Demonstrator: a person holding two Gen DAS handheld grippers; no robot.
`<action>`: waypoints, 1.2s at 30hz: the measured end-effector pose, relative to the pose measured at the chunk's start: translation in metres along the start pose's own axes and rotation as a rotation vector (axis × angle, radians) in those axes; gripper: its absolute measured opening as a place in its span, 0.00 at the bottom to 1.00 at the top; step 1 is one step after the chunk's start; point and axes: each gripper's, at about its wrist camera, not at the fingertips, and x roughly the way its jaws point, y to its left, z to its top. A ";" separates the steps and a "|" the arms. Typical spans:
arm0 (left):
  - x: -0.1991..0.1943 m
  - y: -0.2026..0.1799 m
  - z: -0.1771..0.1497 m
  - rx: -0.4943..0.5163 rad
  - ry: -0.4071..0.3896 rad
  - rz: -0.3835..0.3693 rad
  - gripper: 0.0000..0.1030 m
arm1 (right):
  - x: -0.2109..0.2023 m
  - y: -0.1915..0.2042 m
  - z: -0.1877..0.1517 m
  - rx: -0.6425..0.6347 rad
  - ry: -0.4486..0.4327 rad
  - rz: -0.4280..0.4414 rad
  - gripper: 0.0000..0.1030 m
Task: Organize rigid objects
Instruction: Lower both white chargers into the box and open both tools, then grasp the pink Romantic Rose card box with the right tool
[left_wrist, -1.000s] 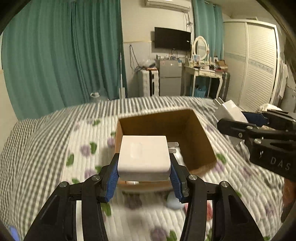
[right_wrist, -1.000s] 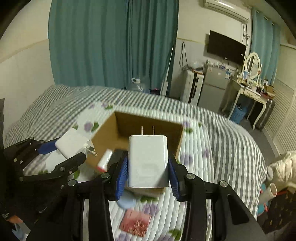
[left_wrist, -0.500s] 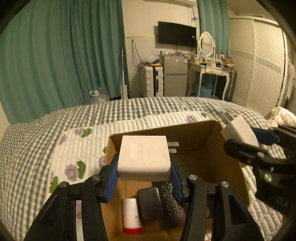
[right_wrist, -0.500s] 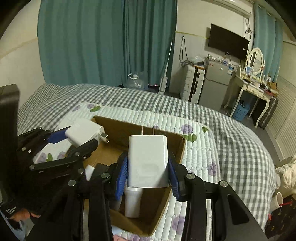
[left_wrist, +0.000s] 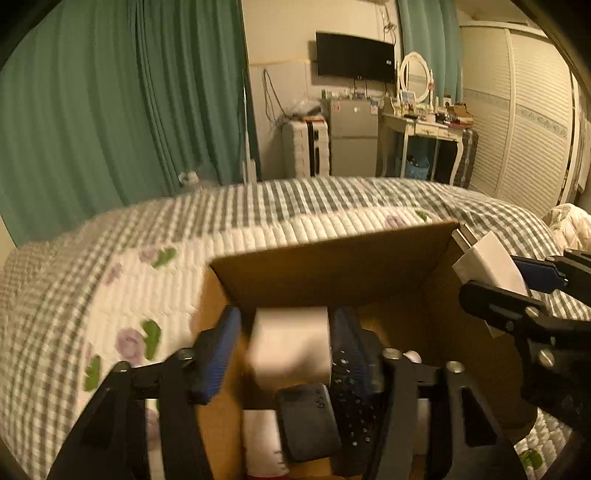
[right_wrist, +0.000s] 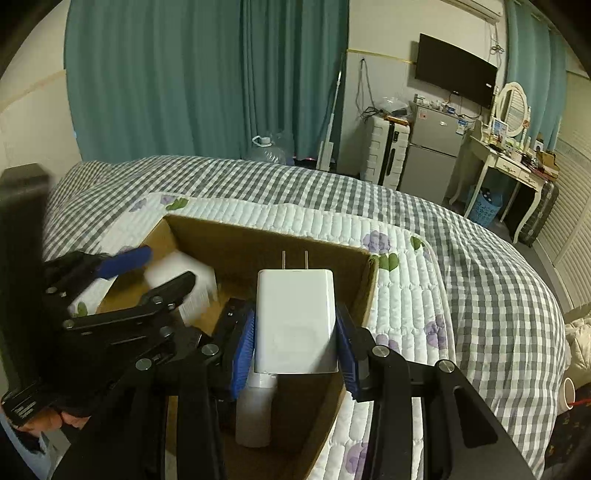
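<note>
An open cardboard box (left_wrist: 332, 266) (right_wrist: 266, 240) sits on the bed. My left gripper (left_wrist: 284, 339) is open over the box; a blurred white charger (left_wrist: 290, 343) (right_wrist: 184, 284) is between its spread jaws, no longer gripped. My right gripper (right_wrist: 295, 332) is shut on a second white charger (right_wrist: 295, 321) (left_wrist: 487, 262), prongs pointing away, held over the box's right side. Inside the box lie a black remote (left_wrist: 354, 391), a dark flat device (left_wrist: 306, 421) and a white bottle (right_wrist: 256, 410).
The box rests on a white floral quilt (right_wrist: 406, 280) over a grey checked bedspread (right_wrist: 480, 266). Teal curtains, a suitcase, a small fridge and a dressing table stand beyond the bed. A wardrobe (left_wrist: 532, 122) is at the right.
The left gripper's jaws have spread and its white charger is dropping into the box, blurred. Both grippers have moved further over the box. The right gripper still holds its charger.
</note>
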 end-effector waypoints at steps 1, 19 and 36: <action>-0.003 0.002 0.001 0.000 -0.009 0.008 0.65 | -0.001 -0.001 0.001 0.005 -0.003 0.001 0.38; -0.095 0.047 -0.008 -0.071 -0.050 0.024 0.65 | -0.018 0.012 0.007 0.060 0.007 -0.068 0.76; -0.163 0.053 -0.117 -0.065 -0.013 -0.037 1.00 | -0.092 0.057 -0.132 0.071 0.146 -0.108 0.96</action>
